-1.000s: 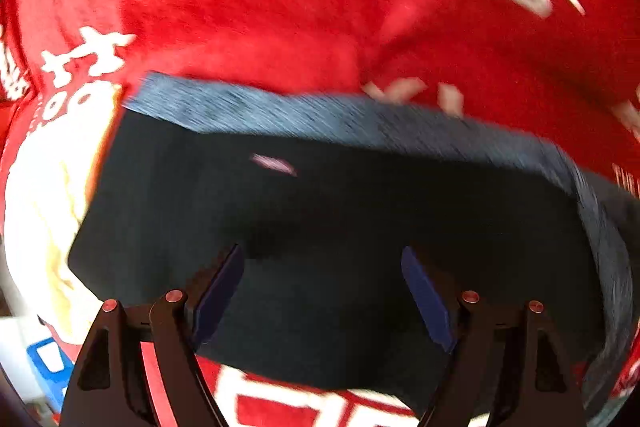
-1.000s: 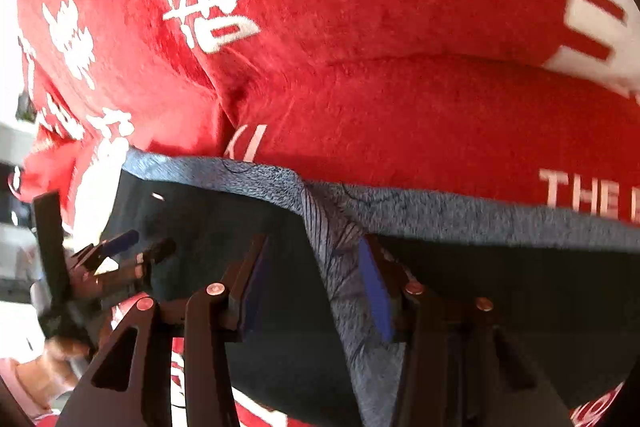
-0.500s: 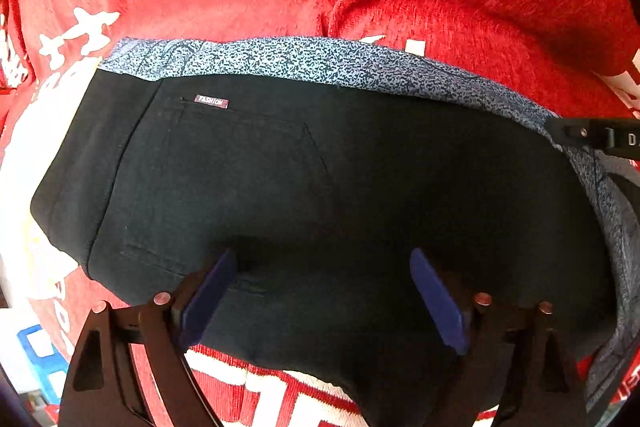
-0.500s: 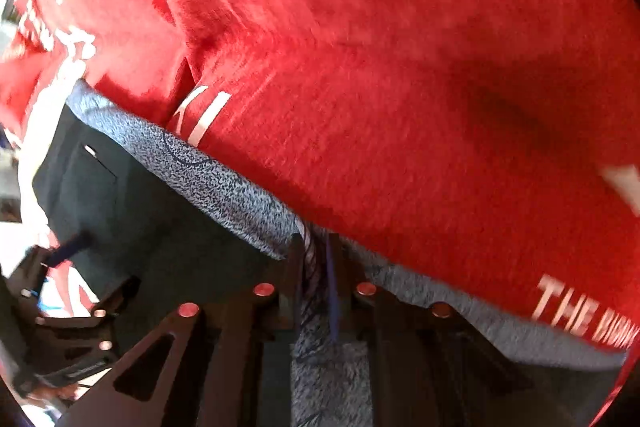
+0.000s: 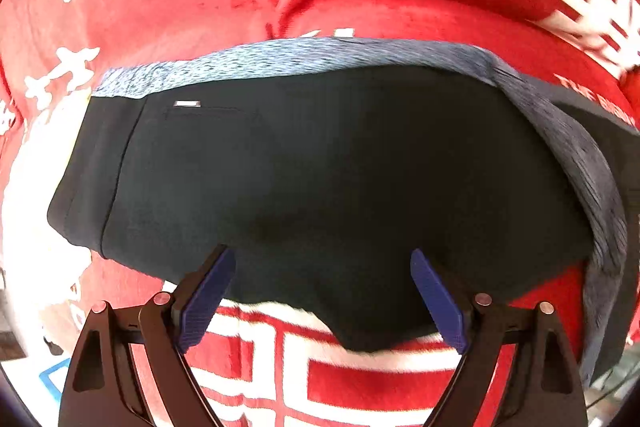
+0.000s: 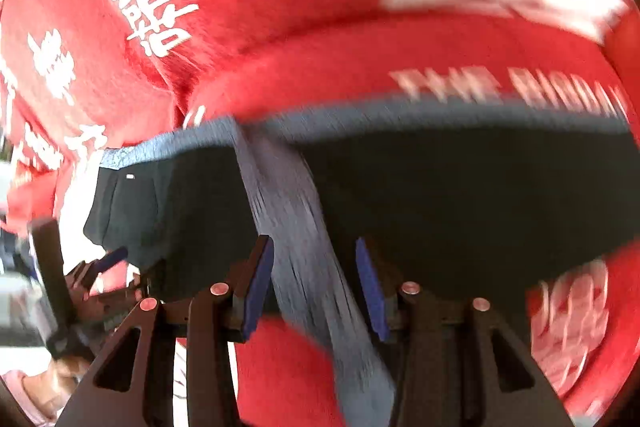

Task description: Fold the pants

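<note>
We hold the left gripper [image 5: 322, 269] spread above black pants [image 5: 320, 163] on a red blanket [image 5: 160, 7]; right gripper [image 6: 314, 259] jaws opening, the grey waistband [image 6: 296, 227] between them.

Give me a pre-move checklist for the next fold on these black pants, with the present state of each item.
1. Left tool free of cloth: ok, it stands wide open over the black pants with nothing pinched.
2. Right tool free: ok, its jaws are opening; the grey patterned band runs between the pads but is not pressed.
3. Pants lying flat on the red blanket: ok on the left half, not ok at the right, where the band is turned over the black cloth.
4. Legs aligned: cannot tell, out of view.
5. Pocket label side up: ok.
6. Tools apart from each other: ok.
</note>
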### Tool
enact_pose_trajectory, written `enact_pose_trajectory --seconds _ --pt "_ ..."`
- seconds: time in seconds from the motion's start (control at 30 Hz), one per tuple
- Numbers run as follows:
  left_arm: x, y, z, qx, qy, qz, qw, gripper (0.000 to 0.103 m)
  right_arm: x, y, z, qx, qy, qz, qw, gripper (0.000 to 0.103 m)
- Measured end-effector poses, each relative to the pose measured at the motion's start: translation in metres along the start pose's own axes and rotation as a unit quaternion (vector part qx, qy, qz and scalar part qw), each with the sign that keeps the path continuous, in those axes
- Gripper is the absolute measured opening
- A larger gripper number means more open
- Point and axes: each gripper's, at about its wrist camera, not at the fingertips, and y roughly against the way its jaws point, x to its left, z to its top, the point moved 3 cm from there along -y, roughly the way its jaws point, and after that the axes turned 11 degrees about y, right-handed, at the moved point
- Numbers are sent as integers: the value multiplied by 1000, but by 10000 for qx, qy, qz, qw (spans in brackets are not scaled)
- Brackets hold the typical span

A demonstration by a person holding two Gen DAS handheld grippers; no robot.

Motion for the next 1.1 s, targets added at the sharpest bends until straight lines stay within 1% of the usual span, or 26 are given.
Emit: enact_pose_trajectory --seconds 0.13,0.2,0.27,0.4,0.5,0.53,0.63,0.73,0.87,0.93,1.03,1.1 --pt "-19 18 -19 57 -321 -328 9989 90 -18 26 -78 -19 -756 -127 9971 47" --pt "-31 21 -32 86 -583 -428 9973 90 -24 30 -124 28 -1204 -156 9926 47" --pt "-42 25 -48 139 -817 -545 9951 90 -26 27 -159 56 -1518 -196 9882 47" --pt "-68 37 -71 306 -1164 -892 9887 90 -29 30 -214 4 -1936 -309 9806 47" --pt "-89 46 -84 342 -1406 -1150 9828 90 -33 27 -242 -80 -2259 -227 9738 47" --pt "-98 48 -94 361 -1493 -1228 9805 90 -36 28 -250 -116 -2323 -175 9724 47" --pt "-121 45 -102 539 -1644 -1408 9748 90 -44 25 -267 -149 -2496 -100 9682 47" --pt "-144 34 -107 722 -1736 -1460 9712 90 -50 20 -274 -248 -2651 95 9639 47" --pt "-167 26 -110 914 -1668 -1528 9698 90 -60 12 -278 -258 -2688 273 9625 47" --pt "-173 23 -112 978 -1624 -1559 9694 90 -64 12 -277 -375 -2684 518 9612 47" --pt "-185 20 -114 1083 -1566 -1596 9686 90 -68 18 -275 -480 -2537 749 9632 47" --pt "-192 17 -116 1177 -1540 -1591 9680 90 -70 22 -274 -542 -2444 975 9632 47"
